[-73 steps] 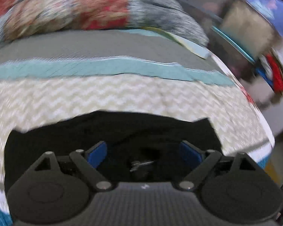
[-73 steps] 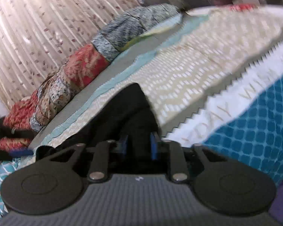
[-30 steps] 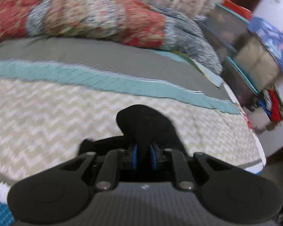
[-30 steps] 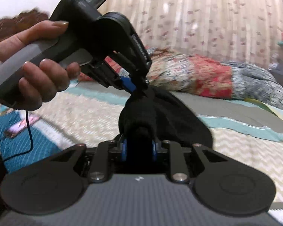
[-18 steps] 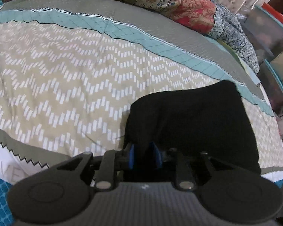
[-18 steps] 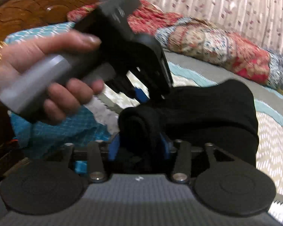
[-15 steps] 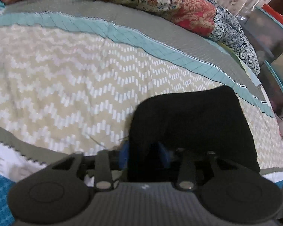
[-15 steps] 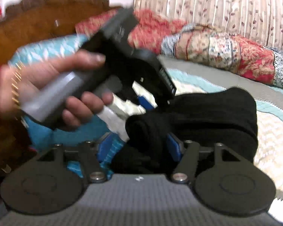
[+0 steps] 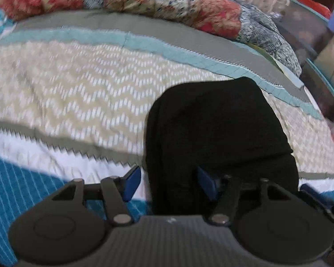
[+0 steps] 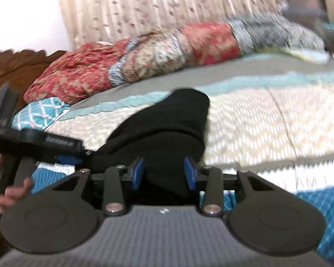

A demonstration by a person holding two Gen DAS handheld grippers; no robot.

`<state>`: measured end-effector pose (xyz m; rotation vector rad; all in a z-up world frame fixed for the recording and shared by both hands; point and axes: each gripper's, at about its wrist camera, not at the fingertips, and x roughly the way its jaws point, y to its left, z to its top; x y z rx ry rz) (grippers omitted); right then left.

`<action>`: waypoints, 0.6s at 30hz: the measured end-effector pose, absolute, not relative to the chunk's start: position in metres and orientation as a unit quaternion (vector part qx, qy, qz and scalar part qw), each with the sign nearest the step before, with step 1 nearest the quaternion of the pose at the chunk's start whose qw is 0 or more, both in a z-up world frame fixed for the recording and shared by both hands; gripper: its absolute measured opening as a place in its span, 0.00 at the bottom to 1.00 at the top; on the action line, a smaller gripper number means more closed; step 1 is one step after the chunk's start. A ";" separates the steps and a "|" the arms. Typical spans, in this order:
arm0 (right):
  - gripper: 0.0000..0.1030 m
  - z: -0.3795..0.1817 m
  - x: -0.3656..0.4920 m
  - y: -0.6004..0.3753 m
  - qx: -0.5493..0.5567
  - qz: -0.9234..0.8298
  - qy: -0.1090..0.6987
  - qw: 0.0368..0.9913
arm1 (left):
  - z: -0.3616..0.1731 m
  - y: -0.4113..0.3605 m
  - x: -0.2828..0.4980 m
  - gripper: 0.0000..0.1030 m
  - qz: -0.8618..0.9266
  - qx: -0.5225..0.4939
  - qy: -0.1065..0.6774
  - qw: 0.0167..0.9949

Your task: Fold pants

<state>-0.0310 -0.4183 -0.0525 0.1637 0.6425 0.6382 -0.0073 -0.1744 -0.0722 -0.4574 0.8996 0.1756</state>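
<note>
One folded black pants bundle (image 9: 213, 129), now flat on our chevron-patterned bedspread (image 9: 78, 93), near edge. Left gripper (image 9: 169, 184): blue fingers opening, no longer pinching the fabric. Right gripper (image 10: 163, 173): fingers closing, fabric between, looser than before.

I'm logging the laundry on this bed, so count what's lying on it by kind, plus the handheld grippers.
Black folded pants: 1
Patterned red-and-blue rolled quilt: 1
Teal lattice-print pillow: 1
Black two-finger grippers with blue pads: 2, left gripper, right gripper
Total: 5
</note>
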 end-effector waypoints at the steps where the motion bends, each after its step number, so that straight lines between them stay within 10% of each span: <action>1: 0.36 -0.058 -0.028 -0.418 0.086 0.306 0.325 0.891 | -0.073 -0.174 -0.010 0.34 0.080 -0.231 0.429 0.870; 6: 0.10 -0.087 -0.020 -0.402 0.068 0.310 0.418 0.851 | -0.075 -0.185 -0.024 0.18 0.091 -0.227 0.428 0.870; 18: 0.14 -0.076 -0.049 -0.417 0.097 0.329 0.400 0.850 | -0.058 -0.191 -0.050 0.29 0.145 -0.190 0.424 0.873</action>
